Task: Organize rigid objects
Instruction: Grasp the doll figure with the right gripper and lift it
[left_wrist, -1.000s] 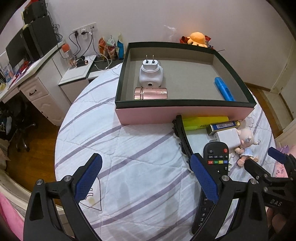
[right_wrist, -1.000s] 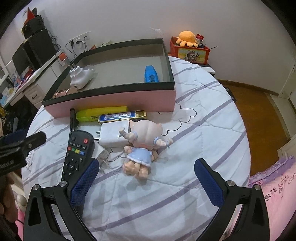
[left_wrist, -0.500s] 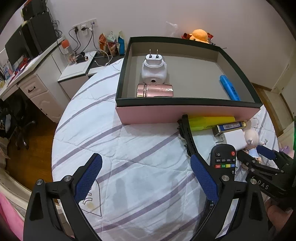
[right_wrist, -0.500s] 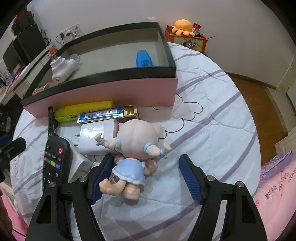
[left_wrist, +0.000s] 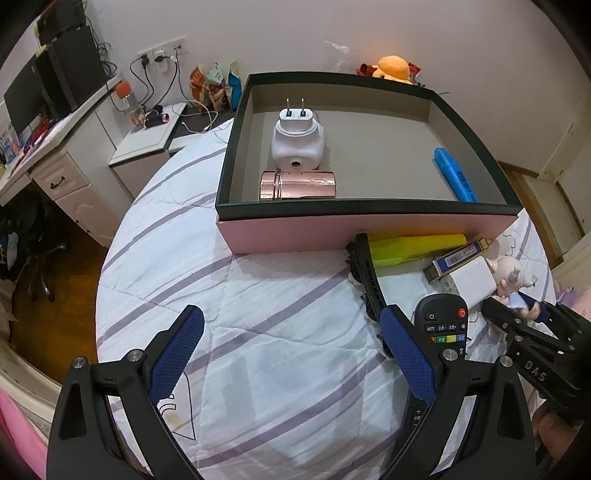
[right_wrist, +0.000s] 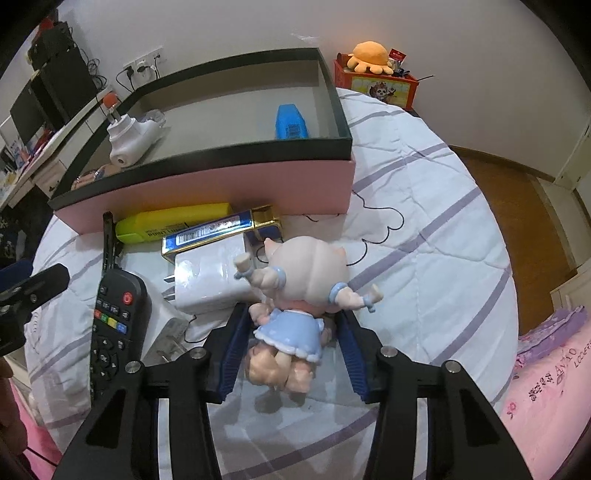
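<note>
R gripper (right_wrist: 291, 332) is closing w/ the doll (right_wrist: 295, 295) between its pads; pads sit close on both sides of the blue dress, firm contact can't be confirmed. Doll lies face-down on the bed (right_wrist: 424, 258), head toward the box. L gripper (left_wrist: 291, 354) hangs wide open over bare quilt, holding nothing. Just left of the doll: white charger (right_wrist: 210, 277), touching its arm, then the remote (right_wrist: 114, 314). Beyond those, a blue-gold bar (right_wrist: 218, 230) and yellow marker (right_wrist: 173, 221) lie against the pink box (right_wrist: 221, 184) wall. Inside the box: white plug (left_wrist: 297, 142), rose-gold cylinder (left_wrist: 297, 184) just in front of it, blue marker (left_wrist: 454, 173) by the right wall. Far back, orange plush (right_wrist: 369, 55) on a red box.
</note>
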